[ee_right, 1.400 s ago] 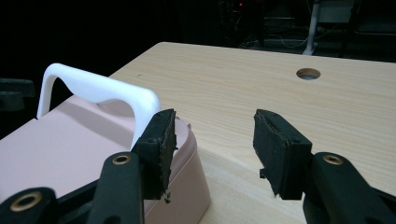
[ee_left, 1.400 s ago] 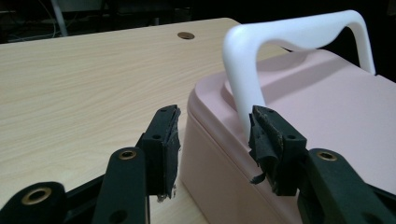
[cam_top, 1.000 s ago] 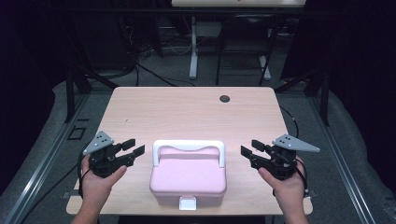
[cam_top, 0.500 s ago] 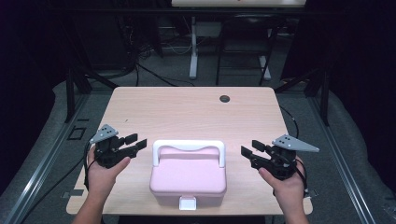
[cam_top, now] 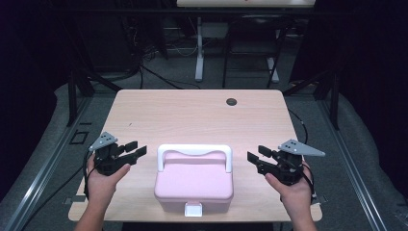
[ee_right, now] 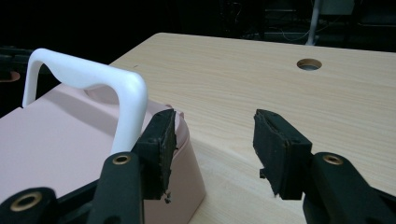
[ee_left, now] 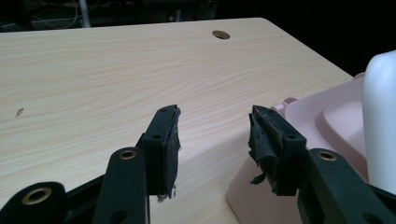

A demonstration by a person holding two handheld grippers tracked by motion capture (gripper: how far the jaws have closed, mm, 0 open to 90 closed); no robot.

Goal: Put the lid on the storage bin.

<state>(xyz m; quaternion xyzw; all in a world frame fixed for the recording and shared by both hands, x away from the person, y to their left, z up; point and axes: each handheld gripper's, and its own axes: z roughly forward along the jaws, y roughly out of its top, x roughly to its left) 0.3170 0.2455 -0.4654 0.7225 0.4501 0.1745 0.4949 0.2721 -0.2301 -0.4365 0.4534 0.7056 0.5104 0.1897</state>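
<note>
From the high view I see the pink box point(cam_top: 194, 185) with its white handle point(cam_top: 194, 150) at the table's point(cam_top: 192, 115) near edge, between my left gripper point(cam_top: 135, 150) and right gripper point(cam_top: 255, 157), both spread and empty. In the left gripper view, the box sits just right of the jaws, a cable hole point(ee_left: 220, 34) beyond. In the right gripper view, the handle rises just left of the jaws.

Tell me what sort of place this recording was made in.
Probably a lab or workshop set up for recording, not a home. A bare wooden desk with a cable hole stands on grey floor among dark curtains, loose cables and metal floor rails. Another desk's white leg stands behind.
</note>
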